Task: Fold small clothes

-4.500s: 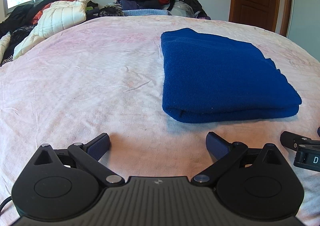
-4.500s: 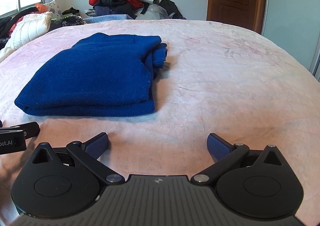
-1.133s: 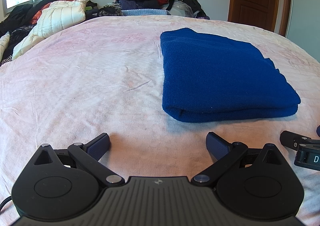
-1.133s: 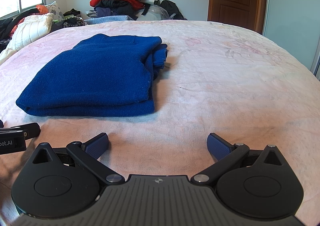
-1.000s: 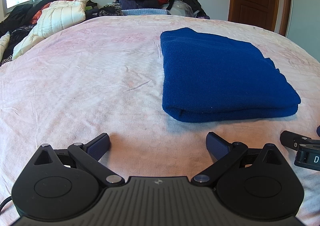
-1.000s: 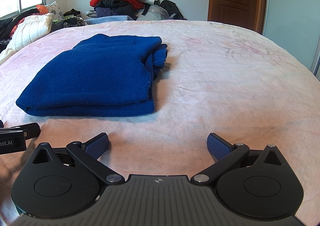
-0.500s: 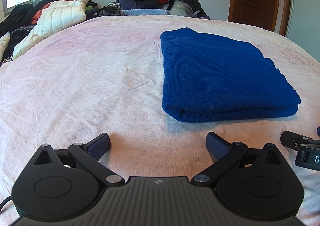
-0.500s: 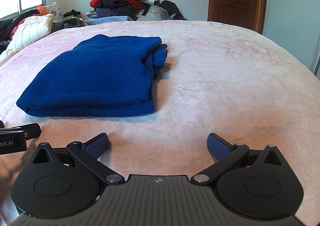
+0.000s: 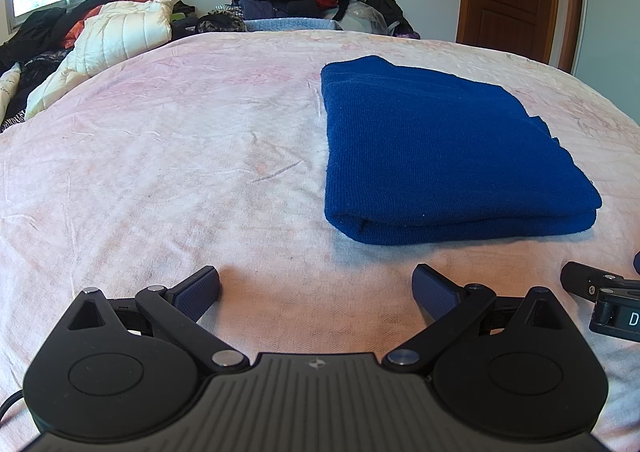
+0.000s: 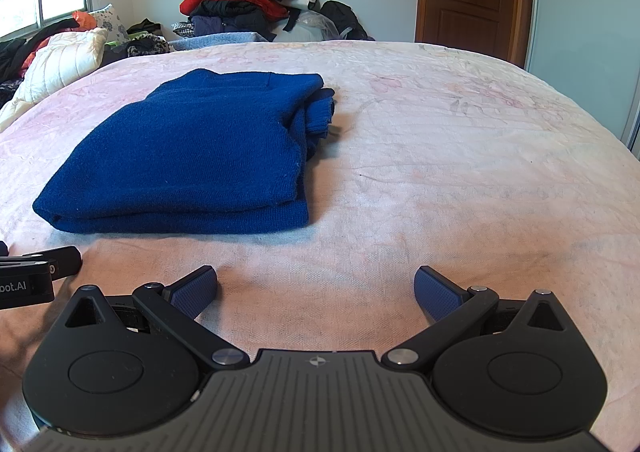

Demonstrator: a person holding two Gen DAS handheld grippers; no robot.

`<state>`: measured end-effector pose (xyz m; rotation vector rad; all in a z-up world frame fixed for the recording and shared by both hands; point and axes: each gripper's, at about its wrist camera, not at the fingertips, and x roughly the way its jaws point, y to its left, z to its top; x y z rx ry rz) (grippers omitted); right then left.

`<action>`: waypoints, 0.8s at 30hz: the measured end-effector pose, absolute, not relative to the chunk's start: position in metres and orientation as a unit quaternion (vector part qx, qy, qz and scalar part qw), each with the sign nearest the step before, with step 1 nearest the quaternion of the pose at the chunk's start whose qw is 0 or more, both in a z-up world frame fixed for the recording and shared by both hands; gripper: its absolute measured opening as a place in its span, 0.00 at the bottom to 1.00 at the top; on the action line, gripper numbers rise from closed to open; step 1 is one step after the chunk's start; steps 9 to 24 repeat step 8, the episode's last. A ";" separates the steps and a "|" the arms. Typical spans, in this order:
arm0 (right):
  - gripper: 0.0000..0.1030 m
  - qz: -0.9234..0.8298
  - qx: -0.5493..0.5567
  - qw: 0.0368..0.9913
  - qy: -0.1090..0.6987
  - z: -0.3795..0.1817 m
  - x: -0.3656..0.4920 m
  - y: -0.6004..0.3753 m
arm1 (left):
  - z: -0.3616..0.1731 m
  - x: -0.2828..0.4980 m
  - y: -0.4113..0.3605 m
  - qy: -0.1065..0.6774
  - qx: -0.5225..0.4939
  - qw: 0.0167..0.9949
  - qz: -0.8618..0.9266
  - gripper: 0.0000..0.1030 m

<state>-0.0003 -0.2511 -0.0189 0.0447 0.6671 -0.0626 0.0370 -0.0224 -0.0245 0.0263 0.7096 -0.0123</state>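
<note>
Folded blue sweater [image 9: 440,147] on the pink bedsheet [image 9: 180,171]

The sweater [image 10: 192,155] is a deep blue knit, folded into a flat, roughly rectangular bundle of several layers and lying flat on the sheet [image 10: 460,171]. The nearest edge is a rounded fold, thick and even, with a second layer showing just beneath it. In the left wrist view the left side is a straight, neat edge, while the right side is slightly ragged, with small corners of cloth poking out. In the right wrist view that right side shows stacked loose edges, and a ribbed cuff or hem sticks out at the far right corner.
</note>
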 end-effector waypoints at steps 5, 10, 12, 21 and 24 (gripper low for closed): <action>1.00 -0.031 0.022 0.944 0.327 -0.019 0.000 -0.251 | -0.024 0.035 -0.020 0.345 0.008 0.939 -0.009 1.00; 1.00 -0.031 0.022 0.944 0.327 -0.019 0.000 -0.251 | -0.024 0.037 -0.022 0.346 0.013 0.938 -0.009 1.00; 1.00 -0.031 0.022 0.944 0.327 -0.019 0.000 -0.251 | -0.024 0.037 -0.022 0.346 0.013 0.938 -0.009 1.00; 1.00 -0.031 0.022 0.944 0.327 -0.019 0.000 -0.251 | -0.024 0.037 -0.022 0.346 0.013 0.938 -0.009 1.00; 1.00 -0.031 0.022 0.944 0.327 -0.019 0.000 -0.251 | -0.024 0.037 -0.022 0.346 0.013 0.938 -0.009 1.00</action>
